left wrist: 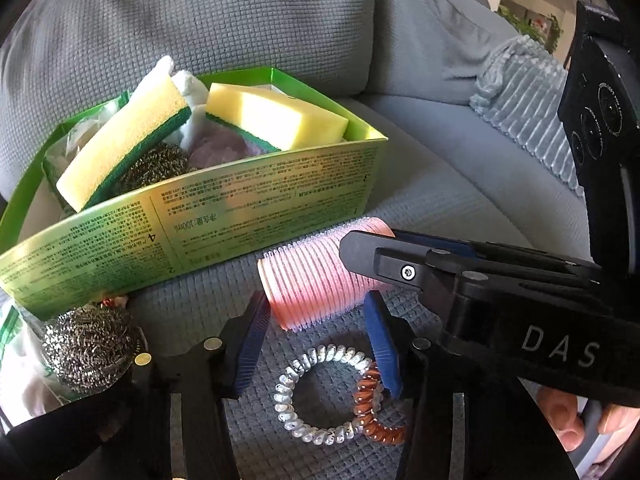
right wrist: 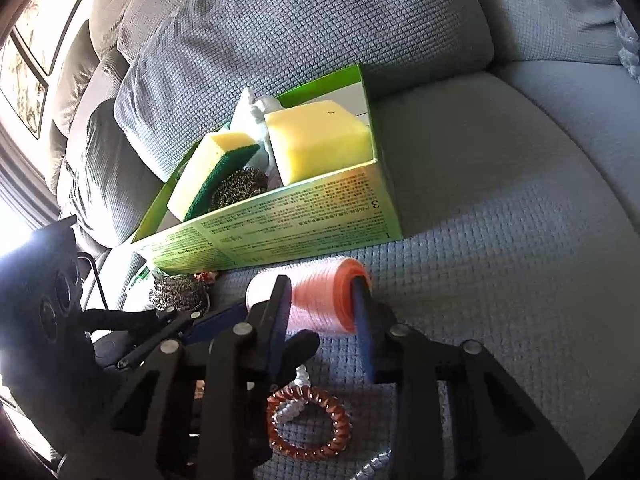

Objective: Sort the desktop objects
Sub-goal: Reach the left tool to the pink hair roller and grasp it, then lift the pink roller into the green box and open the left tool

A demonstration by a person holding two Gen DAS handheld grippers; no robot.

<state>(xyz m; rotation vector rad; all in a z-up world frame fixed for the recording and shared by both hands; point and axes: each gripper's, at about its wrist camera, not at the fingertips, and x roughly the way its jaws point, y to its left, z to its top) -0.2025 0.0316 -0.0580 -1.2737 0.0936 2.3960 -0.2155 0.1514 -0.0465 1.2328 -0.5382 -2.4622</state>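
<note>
Spiral hair ties (left wrist: 320, 396), lower centre, lying under the spread left gripper (left wrist: 316, 348); right gripper (right wrist: 322, 320) clamping the pink hair roller (right wrist: 320, 300) below the green box (right wrist: 280, 224).

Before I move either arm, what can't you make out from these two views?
- Right jaws on the pink hair roller: pads flank it in the right wrist view, but contact is unclear.
- Purple item in the green box: left wrist view, mostly buried under the sponges.
- Clear coil hair tie: right wrist view, half hidden by the right gripper.
- Steel scourer outside the box: left wrist view, its base is covered by the left gripper.
</note>
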